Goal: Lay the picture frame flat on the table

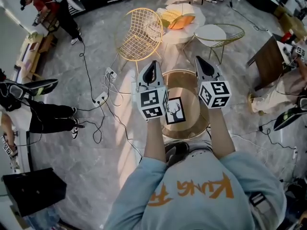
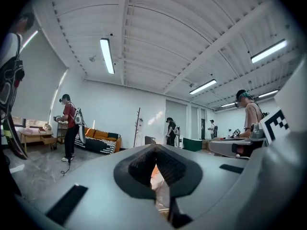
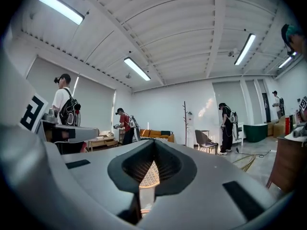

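— Checking on the picture frame [image 1: 175, 110]: is it down flat yet?
— Can't swear to it. It sits at the near left edge of the round glass worktop [image 1: 188, 91], deer print showing to the person, but from above I can't tell lying from leaning.
— And the claws?
— Neither touches it. The left claw [image 1: 152, 64] is clenched on nothing, the right claw [image 1: 198, 59] likewise, both held above the worktop and aimed out at the room.
— So?
— Either nothing's begun or it's finished. My guess is the laying-down is yet to come.
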### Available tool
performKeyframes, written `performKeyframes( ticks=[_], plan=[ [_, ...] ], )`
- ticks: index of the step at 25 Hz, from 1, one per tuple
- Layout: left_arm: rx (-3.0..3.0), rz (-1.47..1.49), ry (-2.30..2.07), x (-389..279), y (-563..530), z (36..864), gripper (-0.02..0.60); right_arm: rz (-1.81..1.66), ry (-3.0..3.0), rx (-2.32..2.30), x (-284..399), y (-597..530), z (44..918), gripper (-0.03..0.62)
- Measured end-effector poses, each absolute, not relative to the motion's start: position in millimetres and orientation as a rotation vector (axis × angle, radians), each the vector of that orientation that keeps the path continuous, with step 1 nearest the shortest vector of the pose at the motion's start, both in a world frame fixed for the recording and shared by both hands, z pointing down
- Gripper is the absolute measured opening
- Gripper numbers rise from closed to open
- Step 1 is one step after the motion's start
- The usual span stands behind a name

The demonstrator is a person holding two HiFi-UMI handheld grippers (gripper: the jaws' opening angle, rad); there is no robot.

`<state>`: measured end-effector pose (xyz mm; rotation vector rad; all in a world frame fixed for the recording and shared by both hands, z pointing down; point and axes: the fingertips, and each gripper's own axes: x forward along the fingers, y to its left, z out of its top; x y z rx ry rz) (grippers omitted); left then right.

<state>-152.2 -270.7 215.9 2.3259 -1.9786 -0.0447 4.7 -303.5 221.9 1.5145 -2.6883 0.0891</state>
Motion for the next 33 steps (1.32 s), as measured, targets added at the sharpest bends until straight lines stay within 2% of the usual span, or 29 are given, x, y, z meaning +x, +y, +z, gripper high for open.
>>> performKeyframes(
  ticks=[11,33],
  plan=[
    [2.295,-0.031,-2.082,-156.9,-268.7,200.8,0.019,0.012,-2.735,1.463,6.6,-303.7,196.1,-0.003],
    [2.258,-0.033,-2.106,-171.2,-276.8,209.7,0.018,-0.026,-2.704,1.461,-0.5,-309.3,201.4,-0.003]
  ],
)
